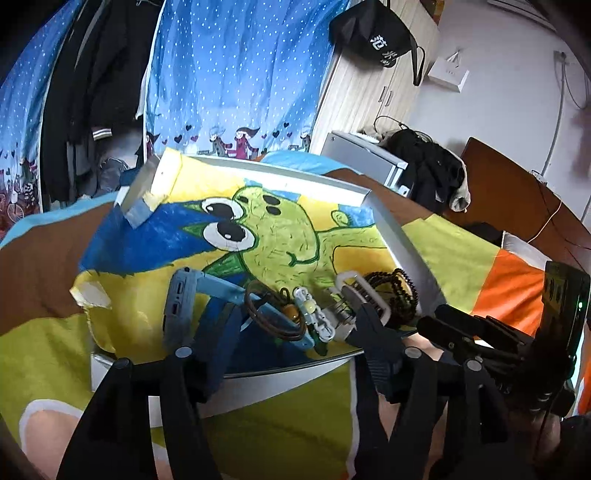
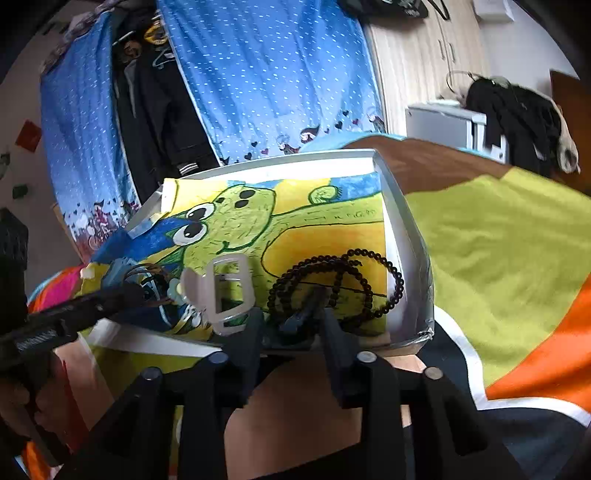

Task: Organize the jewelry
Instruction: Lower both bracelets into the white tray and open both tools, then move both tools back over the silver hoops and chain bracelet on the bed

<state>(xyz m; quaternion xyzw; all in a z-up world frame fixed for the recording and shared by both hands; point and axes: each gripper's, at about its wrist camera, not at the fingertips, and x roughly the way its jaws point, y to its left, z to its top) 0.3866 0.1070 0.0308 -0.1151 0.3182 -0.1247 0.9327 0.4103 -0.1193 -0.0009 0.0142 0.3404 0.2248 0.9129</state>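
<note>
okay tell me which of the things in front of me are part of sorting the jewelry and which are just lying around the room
Part of the job:
- black beaded necklace
- translucent white plastic hair claw
- brown cord bracelet
- white and yellow beaded bracelet
- shallow white box lined with a frog drawing

Just lying about:
- black cap with white characters
- dark clothes heaped on the grey cabinet
- blue dotted curtain

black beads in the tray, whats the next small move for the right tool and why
Probably ease the right tool forward and close it on the black beads. Its open fingers already straddle the near loop, and the beads lie loose by the tray wall, apart from the white clip.
</note>
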